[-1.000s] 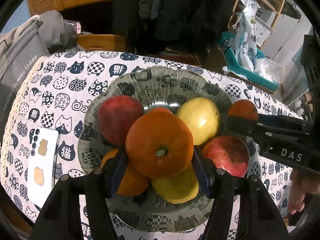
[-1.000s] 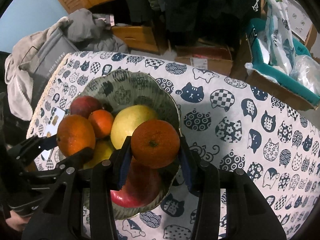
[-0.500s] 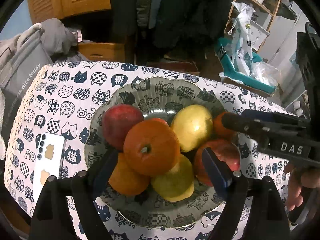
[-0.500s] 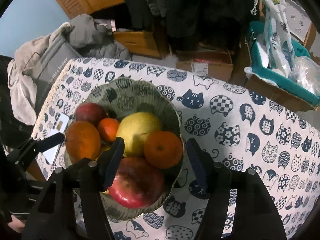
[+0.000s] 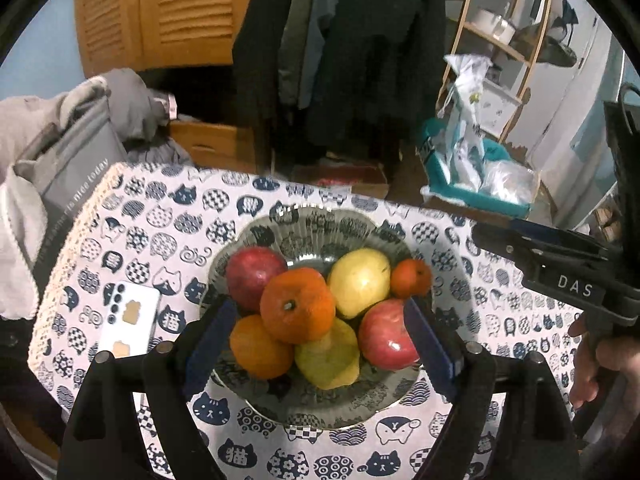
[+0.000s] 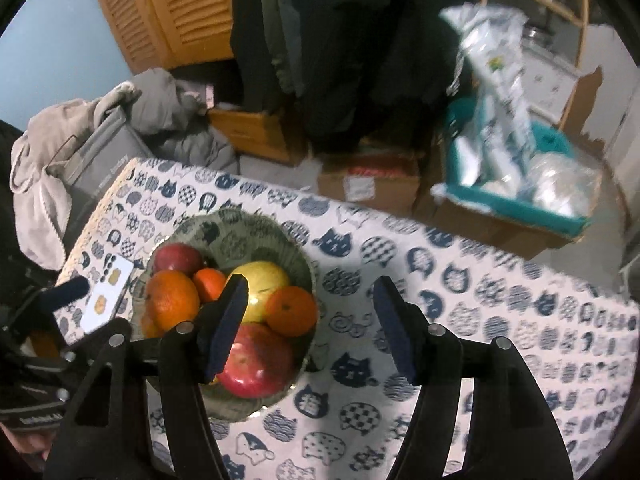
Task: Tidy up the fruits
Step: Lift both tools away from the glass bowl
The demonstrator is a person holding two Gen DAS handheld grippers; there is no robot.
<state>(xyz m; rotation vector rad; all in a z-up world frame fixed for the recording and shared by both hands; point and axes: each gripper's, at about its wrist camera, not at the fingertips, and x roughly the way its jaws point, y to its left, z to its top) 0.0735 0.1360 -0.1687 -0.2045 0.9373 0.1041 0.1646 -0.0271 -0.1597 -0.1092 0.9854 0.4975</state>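
Orange-topped fruit pile (image 5: 320, 312) heaped in bowl (image 5: 304, 224) on worktop (image 6: 460, 292), left claw (image 5: 320, 344) spread and empty, right claw (image 6: 308, 324) opening, nothing gripped; risk of top orange (image 5: 298, 306) rolling off if nudged.

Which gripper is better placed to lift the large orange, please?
Left: the left gripper frames the large orange between open fingers; the right gripper, fingers opening, is centred on the right rim of the bowl.
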